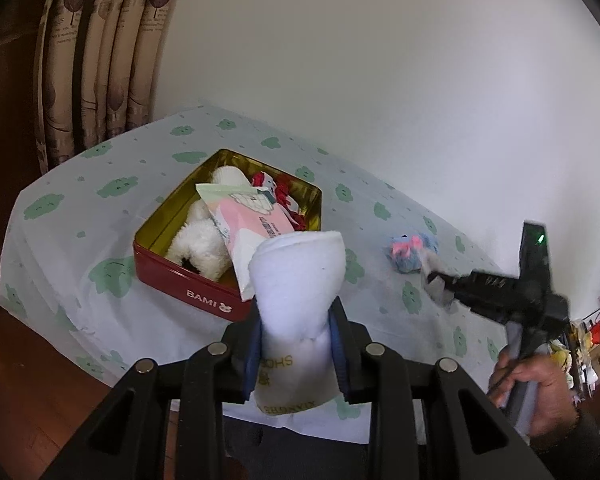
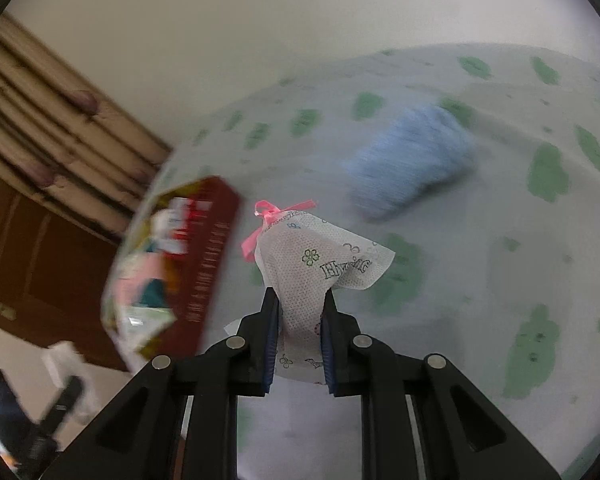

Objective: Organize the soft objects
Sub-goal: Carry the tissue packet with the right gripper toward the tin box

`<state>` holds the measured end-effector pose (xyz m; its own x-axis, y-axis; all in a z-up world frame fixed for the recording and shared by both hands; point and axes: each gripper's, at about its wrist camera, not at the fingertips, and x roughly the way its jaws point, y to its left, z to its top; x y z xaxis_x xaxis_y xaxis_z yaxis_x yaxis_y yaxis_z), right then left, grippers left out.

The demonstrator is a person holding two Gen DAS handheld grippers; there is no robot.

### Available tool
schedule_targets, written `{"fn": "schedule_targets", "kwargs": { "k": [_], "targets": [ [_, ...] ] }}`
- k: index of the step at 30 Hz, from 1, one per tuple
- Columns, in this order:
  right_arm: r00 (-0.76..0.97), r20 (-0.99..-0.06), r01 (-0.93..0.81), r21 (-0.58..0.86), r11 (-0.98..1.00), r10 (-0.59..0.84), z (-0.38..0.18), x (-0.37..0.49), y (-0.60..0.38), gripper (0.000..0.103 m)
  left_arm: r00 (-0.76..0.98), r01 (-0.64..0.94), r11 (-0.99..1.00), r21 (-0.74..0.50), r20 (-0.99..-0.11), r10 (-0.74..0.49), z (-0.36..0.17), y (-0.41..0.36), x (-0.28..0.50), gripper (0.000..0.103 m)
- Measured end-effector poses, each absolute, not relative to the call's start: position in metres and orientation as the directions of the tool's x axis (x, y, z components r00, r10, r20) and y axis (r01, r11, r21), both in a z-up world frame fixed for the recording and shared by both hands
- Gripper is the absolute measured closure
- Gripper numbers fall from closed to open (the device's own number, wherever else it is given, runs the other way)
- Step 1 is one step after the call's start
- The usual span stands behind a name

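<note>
My left gripper is shut on a white folded cloth pouch with printed letters, held above the table's near edge, just in front of the red BAMI tin. The tin holds a white plush toy, a pink tissue pack and red-and-white fabric. My right gripper is shut on a white perforated sachet tied with a pink ribbon, held above the table. In the left wrist view the right gripper hovers beside a blue fluffy toy, which also shows blurred in the right wrist view.
The table wears a white cloth with green cloud prints. A patterned curtain hangs at the back left and a white wall stands behind. The tin shows blurred at left in the right wrist view. Clutter lies at the far right.
</note>
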<state>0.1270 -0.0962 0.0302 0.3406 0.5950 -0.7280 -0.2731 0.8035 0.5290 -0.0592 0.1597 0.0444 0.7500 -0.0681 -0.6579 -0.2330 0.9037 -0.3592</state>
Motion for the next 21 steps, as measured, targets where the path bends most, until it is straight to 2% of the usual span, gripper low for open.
{"fn": "schedule_targets", "kwargs": {
  "k": [10,21],
  "targets": [
    [0.263,-0.671,-0.439,0.557,0.705,0.694,0.068,0.135,0.012,0.086,0.760,-0.289,0.889,-0.354,-0.650,-0.012,0.045,0.186,-0.064,0.073],
    [0.229,-0.664,-0.459,0.571,0.681,0.711,0.065,0.145,0.047,0.086,0.752,-0.314,0.883,-0.349,-0.659,0.007,0.041,0.198,-0.063,0.073]
  ]
}}
